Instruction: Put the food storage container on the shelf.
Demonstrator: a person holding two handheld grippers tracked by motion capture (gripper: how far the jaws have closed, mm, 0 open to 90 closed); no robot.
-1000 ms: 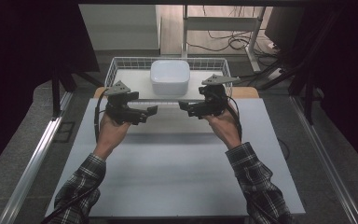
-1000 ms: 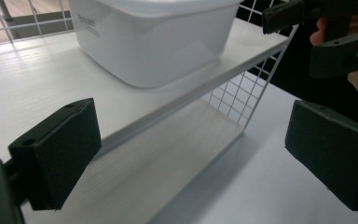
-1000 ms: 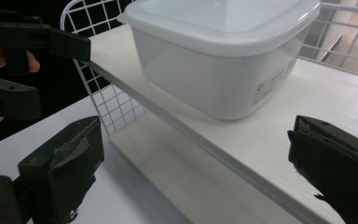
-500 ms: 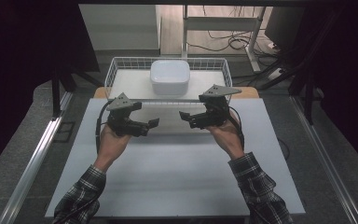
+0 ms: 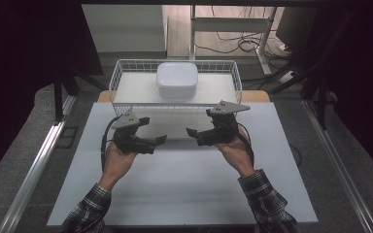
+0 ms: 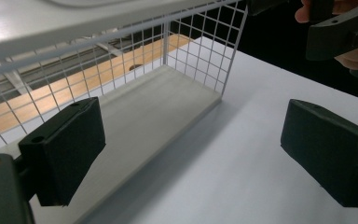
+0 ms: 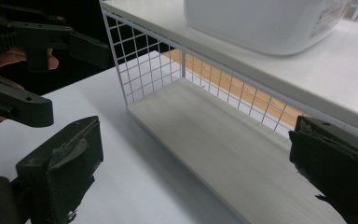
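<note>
My left gripper (image 5: 151, 131) and right gripper (image 5: 197, 127) hover over the white table (image 5: 184, 189), just in front of a white wire rack (image 5: 116, 81). Their jaws point inward at each other. Both are open and hold nothing. A white rectangular tub (image 5: 177, 80) sits on the rack's top shelf. In the left gripper view my open left gripper (image 6: 196, 149) faces the rack's lower opening (image 6: 168, 98). In the right gripper view my open right gripper (image 7: 200, 163) faces the pale lower board (image 7: 214, 126), and the tub (image 7: 265, 23) is above it.
A wooden strip (image 5: 255, 95) runs behind the rack. Metal rails (image 5: 39, 160) flank the table, and cables (image 5: 233, 43) lie on the floor beyond. The right gripper (image 6: 340, 28) crosses the left gripper view's top right. The left gripper (image 7: 23, 60) is at the right gripper view's left.
Both grippers have drawn back from the rack toward the person and come lower over the table. Both stay open.
</note>
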